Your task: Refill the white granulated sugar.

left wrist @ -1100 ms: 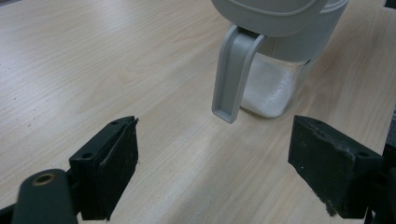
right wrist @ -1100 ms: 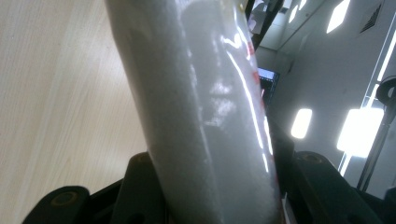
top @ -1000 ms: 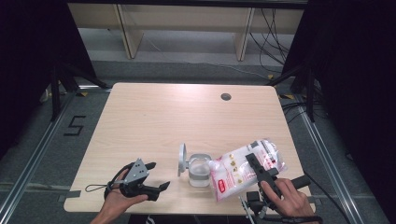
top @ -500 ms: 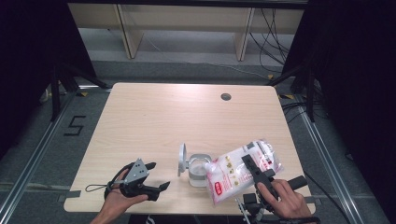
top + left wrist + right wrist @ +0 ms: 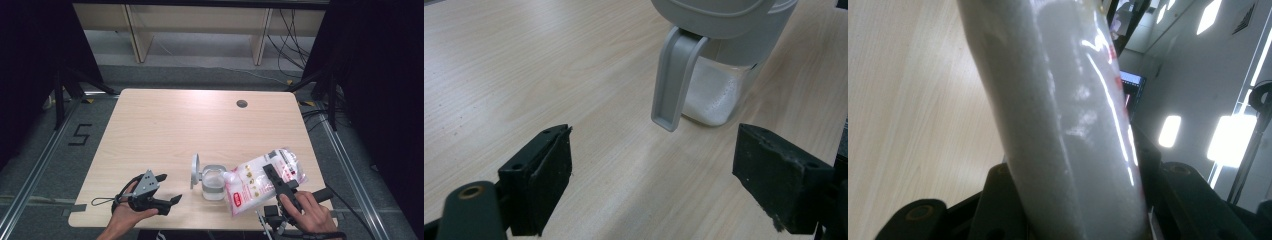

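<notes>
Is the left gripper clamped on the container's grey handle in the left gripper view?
No: the left gripper stands open, its jaws apart on either side, and the grey handle of the container hangs beyond them untouched.

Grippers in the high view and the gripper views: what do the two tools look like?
Both are black two-jaw tools. The left gripper carries a grey three-cornered plate and trails a thin black cable. Its jaws end in flat, rectangular black pads. The right gripper has long black jaws.

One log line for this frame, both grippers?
right hand-held gripper: shut on bag, tilted over jar | left hand-held gripper: open, empty, beside jar | lid: open
</notes>
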Motion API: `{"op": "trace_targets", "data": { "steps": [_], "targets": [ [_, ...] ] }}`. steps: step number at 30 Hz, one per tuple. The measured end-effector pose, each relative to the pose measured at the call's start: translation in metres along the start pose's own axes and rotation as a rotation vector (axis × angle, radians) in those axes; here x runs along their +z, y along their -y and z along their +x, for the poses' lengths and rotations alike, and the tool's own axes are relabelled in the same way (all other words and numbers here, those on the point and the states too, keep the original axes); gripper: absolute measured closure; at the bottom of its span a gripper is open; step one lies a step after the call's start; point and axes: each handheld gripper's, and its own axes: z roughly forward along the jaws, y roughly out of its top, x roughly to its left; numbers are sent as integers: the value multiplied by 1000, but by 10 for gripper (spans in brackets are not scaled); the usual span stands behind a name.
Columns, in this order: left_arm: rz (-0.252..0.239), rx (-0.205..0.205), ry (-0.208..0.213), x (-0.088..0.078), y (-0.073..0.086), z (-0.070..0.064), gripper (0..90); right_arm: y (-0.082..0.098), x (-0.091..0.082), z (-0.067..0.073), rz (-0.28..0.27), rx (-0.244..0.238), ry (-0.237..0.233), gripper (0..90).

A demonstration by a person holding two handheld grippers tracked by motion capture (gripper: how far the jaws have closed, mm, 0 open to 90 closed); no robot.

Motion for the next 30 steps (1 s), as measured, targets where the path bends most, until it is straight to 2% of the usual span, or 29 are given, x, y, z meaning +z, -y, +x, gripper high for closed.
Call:
{"op": "trace_targets", "data": {
  "steps": [1,2,4,7,8,11,13,14,17,19,20,23,24,25,26,27,28,29,30],
  "targets": [
    [1,10,-2,0,0,0,156,0,-1,3,12,27,-8,628],
    [1,22,1,0,0,1,156,0,-2,2,4,10,-5,629],
    [0,7,-1,0,0,0,156,-1,-3,1,-2,0,-1,630],
    [1,11,-1,0,0,1,157,-2,-4,3,14,22,-17,631],
    [1,12,-2,0,0,1,156,-3,-3,0,-9,-12,-7,631],
    [4,14,2,0,0,1,156,-4,-2,4,-13,22,-14,632],
    [4,13,2,0,0,0,156,-5,0,1,-27,-2,-4,633],
    [4,19,4,0,-1,1,156,-5,-1,2,-17,14,-14,634],
    [1,-6,1,0,0,-1,156,-5,1,3,-16,25,-14,636],
    [2,-7,1,0,0,-1,156,-4,2,2,-21,11,-8,638],
    [2,-7,1,0,0,-1,157,-4,2,3,-15,29,-13,639],
    [2,-7,2,0,0,-1,156,-1,3,1,-21,6,2,641],
    [2,-7,2,0,0,-1,156,0,2,3,-7,33,-7,642],
    [2,-7,2,0,0,-1,156,1,2,1,-7,12,-6,643],
    [2,-7,2,0,0,-1,157,2,1,2,3,22,-5,643],
    [2,-2,2,0,0,0,156,3,2,1,-9,4,-1,643],
    [2,12,3,0,0,0,156,3,0,2,11,24,-24,644],
    [2,22,4,0,0,1,156,4,0,2,0,19,-7,644],
    [2,20,3,0,0,1,156,4,-1,3,10,39,-10,644]
  ]
}}
